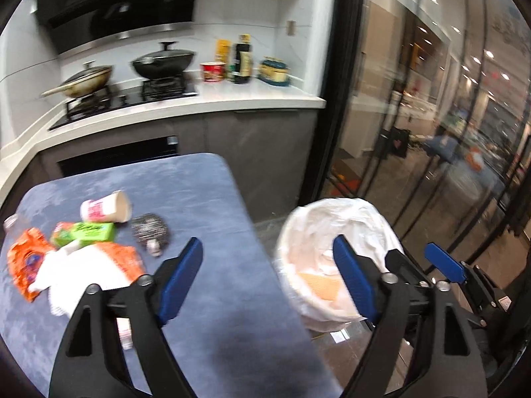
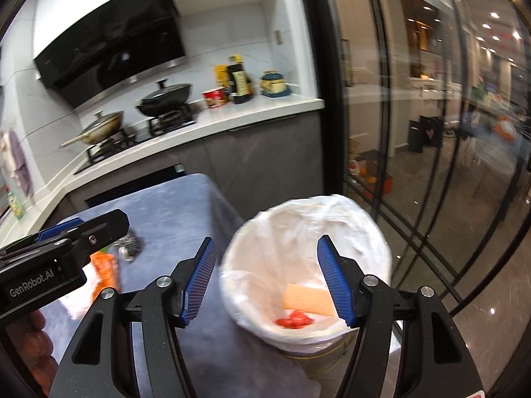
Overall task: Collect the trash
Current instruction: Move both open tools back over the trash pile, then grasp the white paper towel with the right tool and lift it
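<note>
Black lidded wok (image 1: pixel 163 63) and pale lidded pan (image 1: pixel 87 79) on the gas hob (image 1: pixel 132 99). Red instant-noodle cup (image 1: pixel 213 71), dark sauce bottle (image 1: pixel 242 61) beside them. Range hood (image 1: pixel 116 3) overhead.

one bin (image 2: pixel 361 229), one cup (image 1: pixel 106 207), two pans (image 1: pixel 162 63)

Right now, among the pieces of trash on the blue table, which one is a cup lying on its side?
The pink-and-white paper cup, tipped over with its open mouth facing right, behind the green box; the other pieces are flat wrappers.
</note>
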